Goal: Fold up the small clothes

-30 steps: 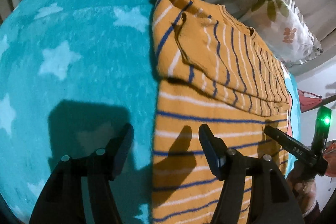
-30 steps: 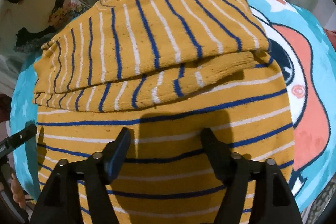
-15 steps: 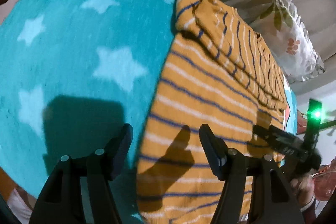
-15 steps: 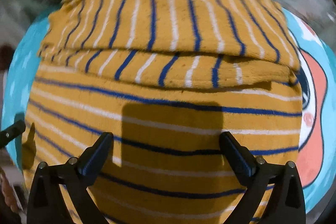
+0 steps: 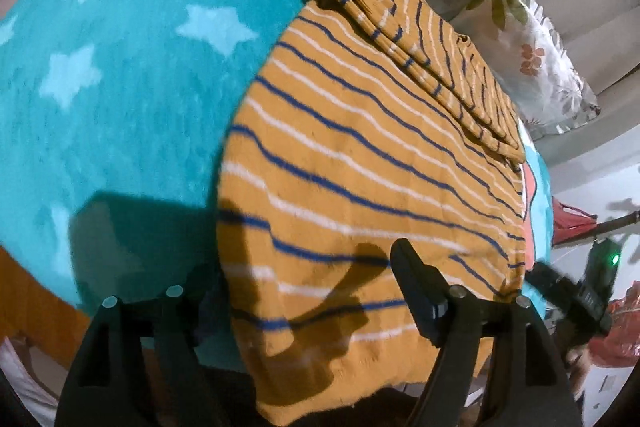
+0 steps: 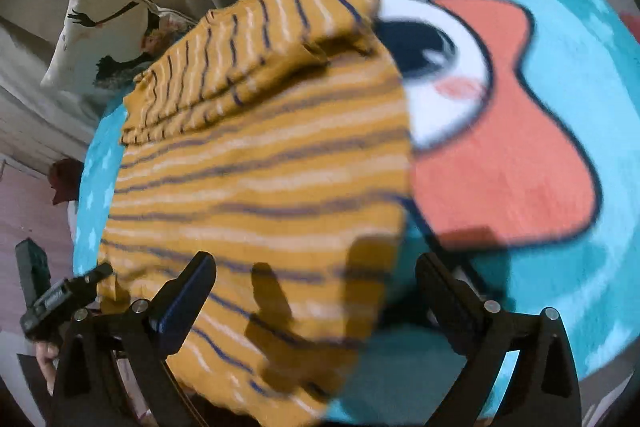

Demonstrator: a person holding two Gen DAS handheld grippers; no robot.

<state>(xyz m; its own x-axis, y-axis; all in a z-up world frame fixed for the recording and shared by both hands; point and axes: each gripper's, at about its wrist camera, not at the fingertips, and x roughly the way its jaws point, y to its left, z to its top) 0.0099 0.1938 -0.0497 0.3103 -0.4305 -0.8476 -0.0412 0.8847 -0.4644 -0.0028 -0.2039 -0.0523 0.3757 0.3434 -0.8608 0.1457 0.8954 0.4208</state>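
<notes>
A mustard sweater (image 5: 360, 163) with blue and white stripes lies flat on a teal blanket (image 5: 120, 75), its sleeves folded across the far chest part. My left gripper (image 5: 308, 287) hovers at the hem's near left corner. Its jaws are opening and straddle the cloth's edge, and the pads do not press on it. In the right wrist view the sweater (image 6: 260, 155) fills the left half. My right gripper (image 6: 316, 287) stands wide open over the hem's near right corner, gripping nothing. Each gripper shows at the edge of the other's view: the right gripper (image 5: 576, 291) and the left gripper (image 6: 60, 299).
The blanket carries a cartoon eye and an orange patch (image 6: 500, 147) right of the sweater. A floral pillow (image 5: 540, 67) and a bird-print pillow (image 6: 104, 35) lie at the far end. The blanket's near edge drops off just below the hem. A red object (image 5: 572, 223) sits beyond the right side.
Both grippers have drawn back toward the near hem, the left to its left corner and the right across to its right corner. The right jaws have spread wider and the left jaws a little.
</notes>
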